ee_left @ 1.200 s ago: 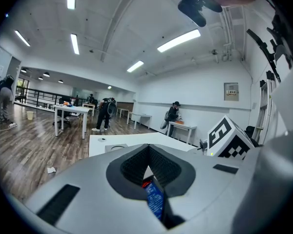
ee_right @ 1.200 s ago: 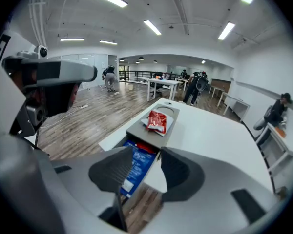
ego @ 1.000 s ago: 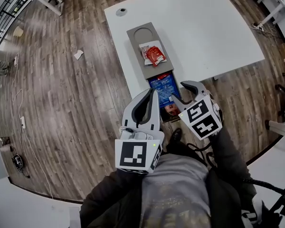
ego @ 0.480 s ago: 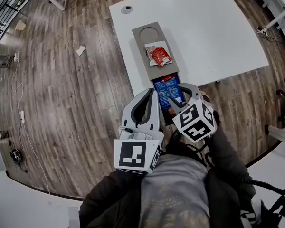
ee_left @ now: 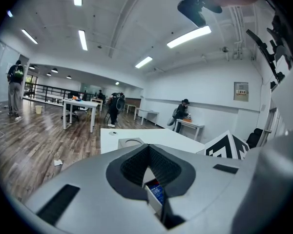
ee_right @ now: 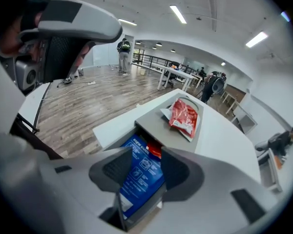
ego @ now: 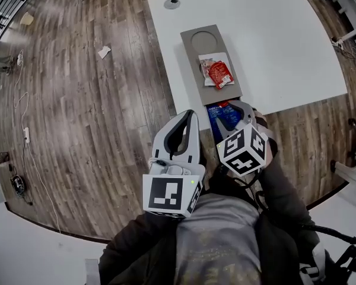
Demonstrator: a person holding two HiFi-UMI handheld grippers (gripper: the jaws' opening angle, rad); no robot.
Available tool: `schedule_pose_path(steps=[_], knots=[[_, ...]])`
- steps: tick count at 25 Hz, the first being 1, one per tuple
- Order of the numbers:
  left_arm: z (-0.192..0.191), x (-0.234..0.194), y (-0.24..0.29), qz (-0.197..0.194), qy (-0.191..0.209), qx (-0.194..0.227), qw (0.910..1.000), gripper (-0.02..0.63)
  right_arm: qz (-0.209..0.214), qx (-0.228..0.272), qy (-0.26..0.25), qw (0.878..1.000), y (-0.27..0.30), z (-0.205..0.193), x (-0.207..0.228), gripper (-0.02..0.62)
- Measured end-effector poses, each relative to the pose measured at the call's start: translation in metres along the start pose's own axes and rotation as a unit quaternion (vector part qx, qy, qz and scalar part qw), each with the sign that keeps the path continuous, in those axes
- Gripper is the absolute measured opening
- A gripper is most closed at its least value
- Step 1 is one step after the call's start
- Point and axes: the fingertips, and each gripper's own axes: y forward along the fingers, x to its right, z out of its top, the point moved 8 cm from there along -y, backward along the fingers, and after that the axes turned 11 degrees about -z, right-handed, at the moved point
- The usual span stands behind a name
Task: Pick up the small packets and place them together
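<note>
We look steeply down at a white counter (ego: 285, 40) with a long grey tray (ego: 193, 55) on it. A pile of small red-and-white packets (ego: 217, 73) lies in the middle of the tray. A flat blue packet (ee_right: 141, 179) lies at the tray's near end, with a sliver of another red packet (ee_right: 155, 149) showing at its far edge.

The right hand-held gripper (ego: 232, 116) hangs over the blue packet, pointing steeply down. Its jaws stand partly apart. The packet shows between them, but the pads do not seem to press on it, so we judge this gripper to be holding nothing. The left hand-held gripper (ee_left: 147, 146) is held off the near edge of the counter with its jaw tips together and nothing in them.

We judge the packets to be light, thin and floppy, with glossy skins that could slip. Because the blue one lies flat, a pinch on a raised edge or sealed seam looks safest.

The blue packet has a white heading that appears to read "BREW GUIDE" above small diagrams. The finer print, and any print on the red packets, is too small to read.
</note>
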Motion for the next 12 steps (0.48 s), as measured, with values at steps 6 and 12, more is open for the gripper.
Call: schedule_pose_path(steps=[6,12], knots=[[-0.004,-0.017,0.007,-0.001,-0.009,-0.006,0.9999,0.002,-0.013,-0.030,-0.020,0.999,0.016,-0.001,-0.006,0.174],[-0.008,-0.027,0.013,-0.008,-0.017,-0.013,0.9997,0.000,-0.072,-0.039,-0.067,0.994,0.024,0.001,-0.009,0.068]])
